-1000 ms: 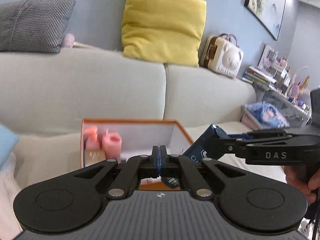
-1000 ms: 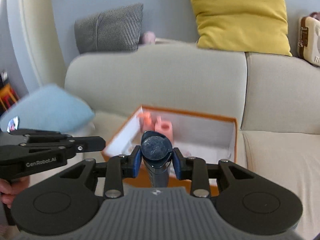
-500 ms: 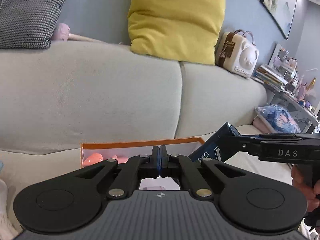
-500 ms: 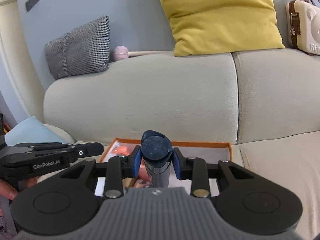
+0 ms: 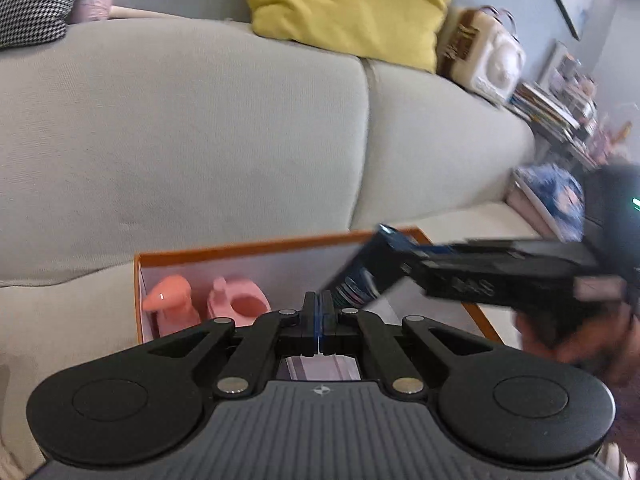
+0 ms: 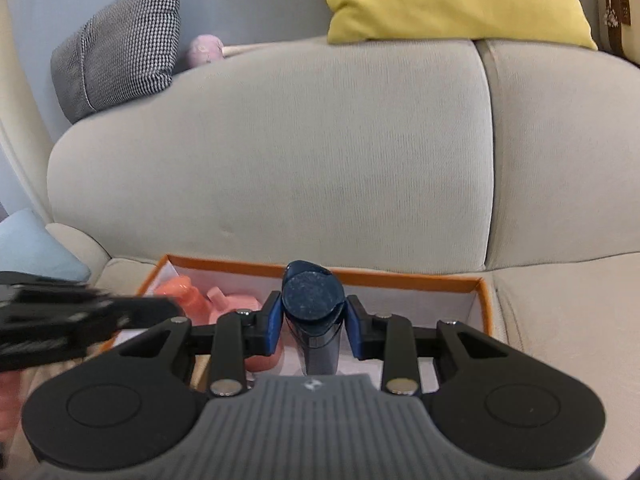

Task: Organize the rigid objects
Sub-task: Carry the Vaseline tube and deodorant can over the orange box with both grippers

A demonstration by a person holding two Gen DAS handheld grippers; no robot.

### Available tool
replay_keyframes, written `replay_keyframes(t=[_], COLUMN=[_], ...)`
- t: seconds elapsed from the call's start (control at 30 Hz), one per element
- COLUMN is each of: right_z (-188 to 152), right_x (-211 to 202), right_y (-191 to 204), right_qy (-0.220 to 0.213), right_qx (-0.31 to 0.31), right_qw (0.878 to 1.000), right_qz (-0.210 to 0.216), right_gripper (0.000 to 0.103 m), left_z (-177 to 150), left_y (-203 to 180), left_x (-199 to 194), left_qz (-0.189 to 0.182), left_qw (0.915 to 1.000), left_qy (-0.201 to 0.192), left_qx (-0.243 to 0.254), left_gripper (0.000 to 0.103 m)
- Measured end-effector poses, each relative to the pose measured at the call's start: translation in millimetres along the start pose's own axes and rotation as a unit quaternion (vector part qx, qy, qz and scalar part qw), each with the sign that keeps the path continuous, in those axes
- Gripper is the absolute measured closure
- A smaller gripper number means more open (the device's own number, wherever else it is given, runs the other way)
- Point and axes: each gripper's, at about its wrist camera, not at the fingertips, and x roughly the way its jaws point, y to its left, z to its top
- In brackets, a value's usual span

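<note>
On a pale grey fabric sofa (image 6: 280,152), the right gripper (image 6: 311,322) holds a dark blue glossy bottle (image 6: 312,300), its blue-padded jaws pinching the bottle's sides just below its flat speckled end. The bottle hangs above an orange-rimmed open cardboard box with a white lining (image 6: 440,283), which rests on the seat cushion. In the right wrist view, two pink rounded plastic containers (image 6: 224,300) stand inside the box at about 10 o'clock from the bottle, close to the box's left wall.

The left gripper (image 5: 319,320) sits empty, its jaws pressed together, low over the box's near edge. From its camera the bottle (image 5: 362,276) appears tilted at 2 o'clock, over the box's right side, with the pink containers (image 5: 208,304) at 9 o'clock.

A mustard-yellow square cushion (image 6: 452,0) and a black-and-white houndstooth pillow (image 6: 120,44) rest along the sofa back.
</note>
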Motion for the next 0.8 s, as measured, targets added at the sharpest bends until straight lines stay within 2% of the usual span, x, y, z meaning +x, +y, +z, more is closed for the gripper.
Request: replay_keyframes(t=[0.2, 0.37, 0.53, 0.63, 0.8], right_z=[-12.2, -15.8, -24.2, -30.3, -37.8], right_x=[-30.0, -61.2, -84.7, -93.0, -99.3], right_y=[2.3, 0.4, -3.9, -6.0, -8.8], right_qy=[-0.035, -0.057, -0.069, -0.068, -0.067], right_qx=[-0.002, 0.0, 0.021, 0.03, 0.034], right_qw=[0.999, 0.998, 0.997, 0.997, 0.997], right_qz=[0.017, 0.018, 0.024, 0.029, 0.028], right_gripper=[0.069, 0.069, 0.069, 0.069, 0.069], left_z=[-21.8, -64.0, -112.4, -136.8, -156.4], left_y=[-25.8, -52.5, -80.6, -92.4, -103.1], left_x=[-38.9, -68.7, -72.7, -63.5, -50.9], left_qz=[-0.011, 0.009, 0.04, 0.067, 0.104], left_qw=[0.9994, 0.9973, 0.9946, 0.9913, 0.9875], left_qy=[0.029, 0.072, 0.096, 0.113, 0.112], left_qx=[0.012, 0.009, 0.005, 0.014, 0.038], left_gripper=[0.099, 0.069, 0.052, 0.051, 0.052])
